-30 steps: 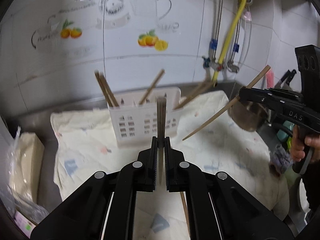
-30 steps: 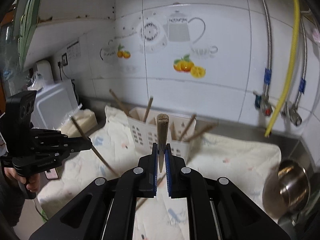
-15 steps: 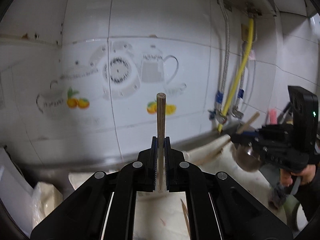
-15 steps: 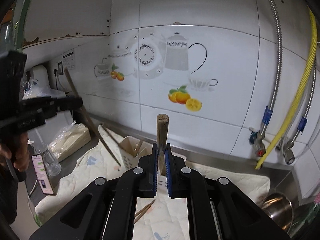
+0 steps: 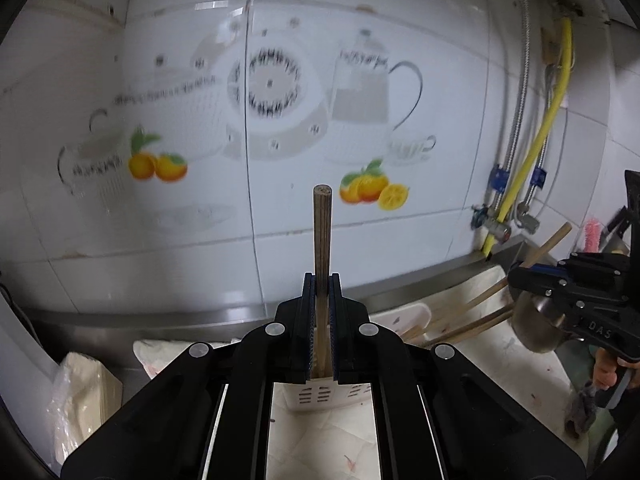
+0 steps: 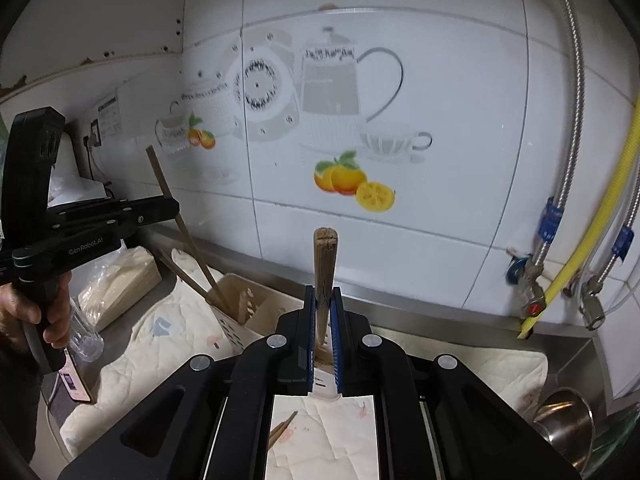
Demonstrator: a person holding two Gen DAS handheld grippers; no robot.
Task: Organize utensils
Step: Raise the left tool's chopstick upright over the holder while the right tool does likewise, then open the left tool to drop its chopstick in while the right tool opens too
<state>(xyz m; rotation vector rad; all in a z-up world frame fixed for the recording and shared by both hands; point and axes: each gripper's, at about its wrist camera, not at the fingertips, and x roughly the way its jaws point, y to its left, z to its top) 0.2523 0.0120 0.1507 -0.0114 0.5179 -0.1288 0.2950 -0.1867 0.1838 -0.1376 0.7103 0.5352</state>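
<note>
The left gripper is clamped on a chopstick that stands upright between its jaws, its lower end down over the white holder. The right gripper pinches a second chopstick the same way — upright, just above the holder's near end. More chopsticks lean in the holder's left compartment. The holder stands on a pale cloth — a loose pair of chopsticks lies on it nearby. A steel pot sits at the far right.
</note>
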